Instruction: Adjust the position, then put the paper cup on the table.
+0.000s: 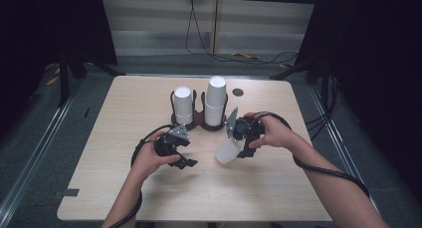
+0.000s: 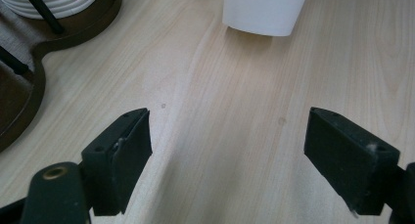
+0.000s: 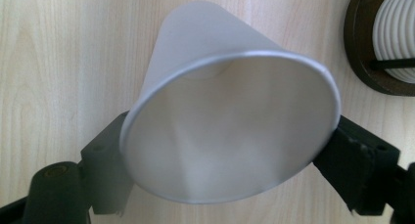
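My right gripper [image 1: 239, 147] is shut on a white paper cup [image 1: 228, 152], held tilted just above the wooden table [image 1: 149, 198] right of centre. In the right gripper view the cup [image 3: 230, 126] has its open rim facing the camera, and the black jaws of my right gripper [image 3: 230, 160] press both sides of the rim into an oval. My left gripper [image 1: 185, 162] rests low over the table left of the cup. Its jaws stand wide apart, so my left gripper [image 2: 230, 150] is open with bare wood between them. The same cup [image 2: 264, 11] appears ahead of it.
A dark two-ring cup holder [image 1: 199, 123] stands at the table's middle back with a short stack of white cups [image 1: 183, 104] and a taller stack [image 1: 216, 101]. A small black disc [image 1: 238, 92] lies behind it. Cables run across the floor beyond the table.
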Action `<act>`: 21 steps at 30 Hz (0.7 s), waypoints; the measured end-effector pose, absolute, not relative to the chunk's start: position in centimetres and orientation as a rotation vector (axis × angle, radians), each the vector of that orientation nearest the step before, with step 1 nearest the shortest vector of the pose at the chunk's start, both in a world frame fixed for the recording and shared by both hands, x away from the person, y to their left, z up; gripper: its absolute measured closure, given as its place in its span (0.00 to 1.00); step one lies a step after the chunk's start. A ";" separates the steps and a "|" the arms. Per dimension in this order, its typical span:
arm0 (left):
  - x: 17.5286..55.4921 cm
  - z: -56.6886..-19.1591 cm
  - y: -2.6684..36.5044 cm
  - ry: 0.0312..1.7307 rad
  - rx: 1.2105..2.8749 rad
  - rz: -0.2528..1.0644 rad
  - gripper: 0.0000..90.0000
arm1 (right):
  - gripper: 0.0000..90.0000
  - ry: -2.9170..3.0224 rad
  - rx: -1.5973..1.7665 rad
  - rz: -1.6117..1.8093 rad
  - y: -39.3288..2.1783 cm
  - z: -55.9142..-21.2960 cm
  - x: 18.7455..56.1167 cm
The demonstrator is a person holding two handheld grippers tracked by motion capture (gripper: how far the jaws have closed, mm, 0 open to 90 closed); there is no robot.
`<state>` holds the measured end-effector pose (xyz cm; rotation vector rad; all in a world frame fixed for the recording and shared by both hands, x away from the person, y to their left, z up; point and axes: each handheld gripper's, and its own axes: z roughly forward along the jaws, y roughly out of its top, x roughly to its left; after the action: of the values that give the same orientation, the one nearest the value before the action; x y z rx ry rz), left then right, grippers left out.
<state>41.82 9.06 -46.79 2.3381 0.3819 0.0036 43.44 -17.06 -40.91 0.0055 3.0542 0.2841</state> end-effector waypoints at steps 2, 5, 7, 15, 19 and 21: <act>41.9 -46.8 9.1 0.371 2.347 0.008 0.20 | 0.18 3.060 -0.007 0.286 -17.0 -40.9 43.4; 41.9 -46.7 9.1 0.371 2.347 0.004 0.20 | 0.18 3.057 -0.014 0.274 -16.9 -40.8 43.4; 42.0 -46.8 9.1 0.368 2.345 0.003 0.20 | 0.18 3.056 -0.025 0.271 -16.9 -40.7 43.4; 41.9 -46.8 9.0 0.381 2.337 0.002 0.20 | 0.18 3.053 -0.017 0.249 -16.9 -40.5 43.5; 41.8 -46.9 9.0 0.382 2.335 -0.001 0.20 | 0.18 3.055 -0.017 0.251 -16.9 -40.6 43.5; 41.9 -46.9 9.0 0.372 2.338 0.000 0.20 | 0.18 3.056 -0.024 0.247 -16.9 -40.7 43.4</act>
<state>41.86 8.95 -46.88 2.3383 0.3724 0.0002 43.44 -16.88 -40.66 -0.0245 3.0558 0.2467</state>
